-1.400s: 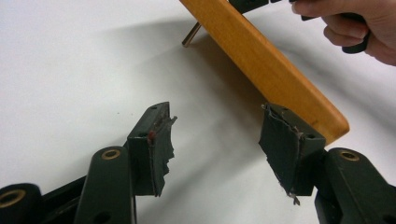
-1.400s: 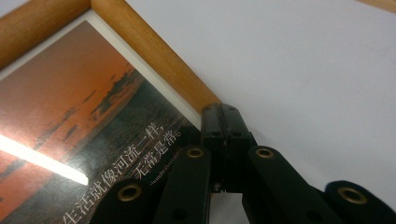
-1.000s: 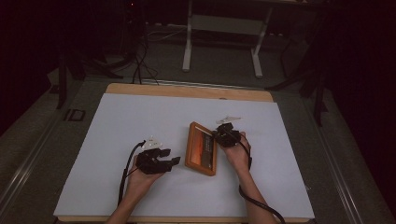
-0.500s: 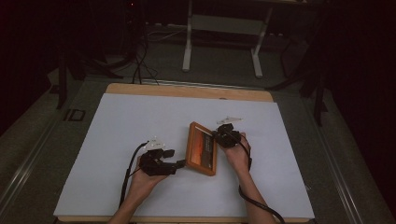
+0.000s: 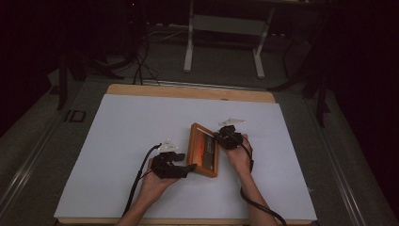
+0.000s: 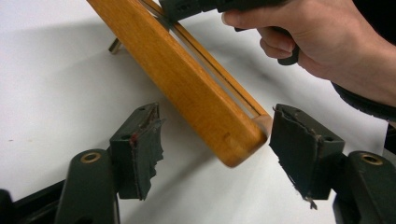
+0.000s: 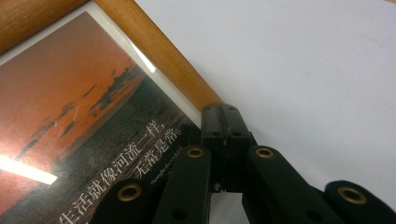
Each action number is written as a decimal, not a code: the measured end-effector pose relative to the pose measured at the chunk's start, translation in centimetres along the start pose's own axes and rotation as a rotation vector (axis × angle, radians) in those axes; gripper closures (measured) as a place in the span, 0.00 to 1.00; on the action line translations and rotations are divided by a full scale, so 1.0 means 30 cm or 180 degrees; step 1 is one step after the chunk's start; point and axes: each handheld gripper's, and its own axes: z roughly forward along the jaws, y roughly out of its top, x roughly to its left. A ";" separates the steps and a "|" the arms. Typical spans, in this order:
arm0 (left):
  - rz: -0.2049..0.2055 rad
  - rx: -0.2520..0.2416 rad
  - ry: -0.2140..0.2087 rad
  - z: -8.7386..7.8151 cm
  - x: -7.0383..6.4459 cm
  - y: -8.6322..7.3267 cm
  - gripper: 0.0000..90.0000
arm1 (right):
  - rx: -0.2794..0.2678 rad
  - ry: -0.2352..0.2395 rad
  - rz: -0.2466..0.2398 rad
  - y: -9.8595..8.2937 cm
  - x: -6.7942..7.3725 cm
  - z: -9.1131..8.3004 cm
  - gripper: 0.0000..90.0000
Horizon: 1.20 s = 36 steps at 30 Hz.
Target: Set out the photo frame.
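wooden picture frame tilted on the desk's white sheet, sunset print facing up | right gripper fingers pinched on its right rail | left gripper fingers wide, straddling its near corner, not touching | right hand beyond frame

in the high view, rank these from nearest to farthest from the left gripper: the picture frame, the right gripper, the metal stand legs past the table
1. The picture frame: just right of the left gripper, its near corner between the open jaws.
2. The right gripper: across the frame, at its right edge, jaws shut together.
3. The metal stand legs: on the floor beyond the table's far edge, clearly farthest.
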 end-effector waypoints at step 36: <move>-0.0481 0.0109 -0.0001 0.061 -0.003 0.123 0.69 | -0.0029 0.0010 0.0284 -0.045 -0.105 -0.077 0.94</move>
